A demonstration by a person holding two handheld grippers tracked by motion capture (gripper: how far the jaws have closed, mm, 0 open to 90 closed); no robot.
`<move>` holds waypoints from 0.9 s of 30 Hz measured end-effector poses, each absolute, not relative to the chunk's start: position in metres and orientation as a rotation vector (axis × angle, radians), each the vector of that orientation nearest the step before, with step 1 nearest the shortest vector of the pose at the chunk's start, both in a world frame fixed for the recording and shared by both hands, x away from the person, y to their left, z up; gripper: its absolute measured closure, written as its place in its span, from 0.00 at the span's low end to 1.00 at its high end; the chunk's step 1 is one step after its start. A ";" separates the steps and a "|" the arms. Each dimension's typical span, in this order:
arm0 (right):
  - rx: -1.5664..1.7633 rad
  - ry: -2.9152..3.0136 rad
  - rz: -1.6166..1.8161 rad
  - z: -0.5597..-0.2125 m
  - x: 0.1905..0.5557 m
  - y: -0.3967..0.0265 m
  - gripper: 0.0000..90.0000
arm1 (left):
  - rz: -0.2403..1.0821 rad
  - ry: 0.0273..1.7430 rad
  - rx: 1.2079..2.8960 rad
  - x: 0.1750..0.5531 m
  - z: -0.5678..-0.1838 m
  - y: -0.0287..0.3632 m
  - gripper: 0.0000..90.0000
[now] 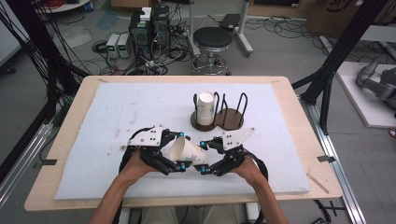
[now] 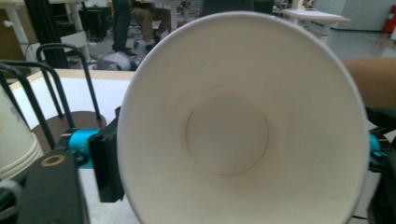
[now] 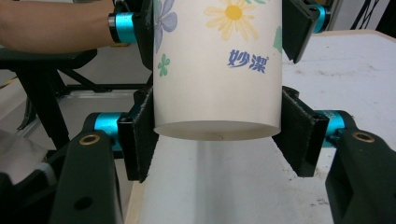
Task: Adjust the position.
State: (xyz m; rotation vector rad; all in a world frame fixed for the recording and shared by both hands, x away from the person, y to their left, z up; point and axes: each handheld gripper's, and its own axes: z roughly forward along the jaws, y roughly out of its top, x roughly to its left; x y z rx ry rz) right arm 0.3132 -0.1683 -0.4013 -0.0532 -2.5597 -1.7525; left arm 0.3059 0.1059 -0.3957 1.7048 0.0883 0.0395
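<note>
Cup is thin, light paper that dents easily: right gripper clamps its base at 6 o'clock, left gripper pinches near the rim.

Paper cup: white wall printed with a yellow daisy, a lilac flower, small green leaves and blue lettering; interior plain white. Stacked cups in the holder: white, with faint print. Holder: dark brown round bases, black wire loops. Left tool and right tool: black bodies, cyan fittings, grey top plates with dark dots. Counter: pale wood edge. Mat: white, lightly speckled with dark marks.
</note>
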 end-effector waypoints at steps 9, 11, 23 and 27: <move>-0.041 -2.570 -1.745 -0.402 0.315 -0.167 0.42 | 0.032 0.079 1.707 0.306 -0.396 0.107 0.30; -0.037 -2.576 -1.738 -0.402 0.315 -0.167 0.42 | 0.027 0.078 1.707 0.306 -0.396 0.107 0.30; -0.184 -2.663 -1.723 -0.398 0.311 -0.167 0.16 | 0.061 0.094 1.733 0.306 -0.395 0.112 0.33; -0.208 -2.686 -1.722 -0.398 0.310 -0.169 0.16 | 0.071 0.103 1.742 0.307 -0.395 0.115 0.33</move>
